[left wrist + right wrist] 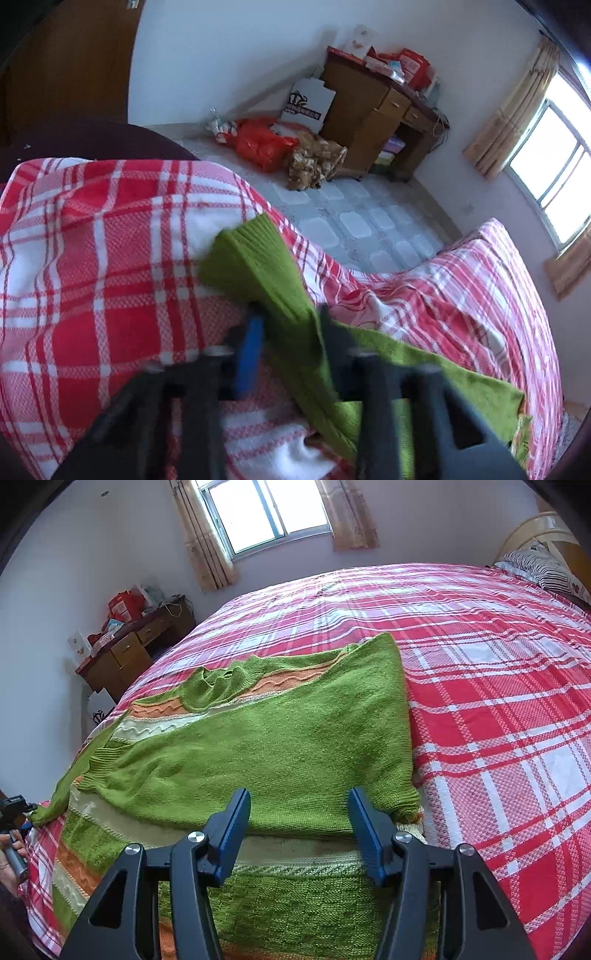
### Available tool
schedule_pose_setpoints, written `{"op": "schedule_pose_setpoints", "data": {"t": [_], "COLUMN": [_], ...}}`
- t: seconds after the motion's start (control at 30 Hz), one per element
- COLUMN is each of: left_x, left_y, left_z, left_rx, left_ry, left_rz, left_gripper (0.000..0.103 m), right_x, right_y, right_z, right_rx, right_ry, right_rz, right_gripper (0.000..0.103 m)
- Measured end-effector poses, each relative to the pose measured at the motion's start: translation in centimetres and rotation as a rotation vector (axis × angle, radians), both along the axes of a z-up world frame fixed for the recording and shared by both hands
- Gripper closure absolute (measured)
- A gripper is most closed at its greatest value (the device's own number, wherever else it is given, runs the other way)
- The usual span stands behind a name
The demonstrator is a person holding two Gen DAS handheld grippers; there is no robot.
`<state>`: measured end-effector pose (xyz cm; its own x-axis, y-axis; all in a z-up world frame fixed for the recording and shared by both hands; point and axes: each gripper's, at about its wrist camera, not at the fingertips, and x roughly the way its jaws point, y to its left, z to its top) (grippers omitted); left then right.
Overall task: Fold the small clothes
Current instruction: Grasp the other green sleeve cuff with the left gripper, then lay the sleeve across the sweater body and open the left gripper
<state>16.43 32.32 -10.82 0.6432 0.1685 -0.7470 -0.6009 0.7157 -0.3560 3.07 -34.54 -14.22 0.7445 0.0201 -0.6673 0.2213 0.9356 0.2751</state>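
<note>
A green knitted sweater [266, 746] with orange and white stripes lies on the red plaid bed [480, 672], its right side folded over the body. My right gripper [299, 797] is open and empty just above the sweater's lower part. In the left wrist view my left gripper [288, 314] is shut on the sweater's green sleeve [258, 258], whose ribbed cuff sticks out past the fingers above the bedspread [92, 258]. The left gripper also shows at the far left edge of the right wrist view [14, 808], holding the stretched sleeve end.
A wooden desk [373, 110] with red boxes stands against the wall beyond the bed edge, with bags [266, 144] on the tiled floor [354, 221]. A curtained window [266, 513] is behind the bed. A striped pillow [543, 568] lies at the headboard.
</note>
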Motion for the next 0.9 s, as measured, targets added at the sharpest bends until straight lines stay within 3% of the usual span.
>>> {"op": "schedule_pose_setpoints", "data": {"t": [0.13,0.27,0.4,0.5,0.6,0.67,0.77,0.83,0.87,0.9], "left_x": [0.1,0.1,-0.5,-1.5,-2.3,-2.6,-2.7,-3.4,-3.7,-4.1], "left_y": [-0.2,-3.7,-13.1,-21.5,-29.8,-34.7,-39.3,-41.0,-41.2,-41.1], "left_z": [0.4,3.5,8.7,10.4,9.5,7.5,4.4,2.5,2.0,1.7], "left_rx": [0.022,0.136,0.346,0.412,0.454,0.477,0.488,0.502,0.483,0.448], "left_ry": [-0.006,-0.078,-0.223,-0.302,-0.322,-0.286,-0.203,-0.137,-0.113,-0.096], "left_rz": [-0.005,-0.067,-0.27,-0.468,-0.643,-0.746,-0.852,-0.895,-0.918,-0.949], "left_gripper": [0.095,0.096,0.096,0.096,0.096,0.096,0.095,0.087,0.085,0.077], "right_x": [0.0,-0.1,-0.1,-0.1,-0.1,-0.2,-0.2,-0.2,-0.2,-0.2], "right_y": [0.0,-0.1,-0.1,-0.2,-0.2,-0.2,-0.3,-0.3,-0.3,-0.4], "right_z": [0.0,0.0,0.0,0.0,0.0,0.1,0.1,0.1,0.0,0.0], "right_rx": [0.002,0.007,0.009,0.01,0.013,0.02,0.028,0.027,0.027,0.027], "right_ry": [-0.001,-0.005,-0.006,-0.007,-0.009,-0.014,-0.018,-0.017,-0.018,-0.018], "right_rz": [0.0,0.002,0.003,0.003,0.004,0.004,0.005,0.005,0.006,0.006], "right_gripper": [0.046,0.046,0.046,0.046,0.046,0.046,0.046,0.046,0.046,0.046]}}
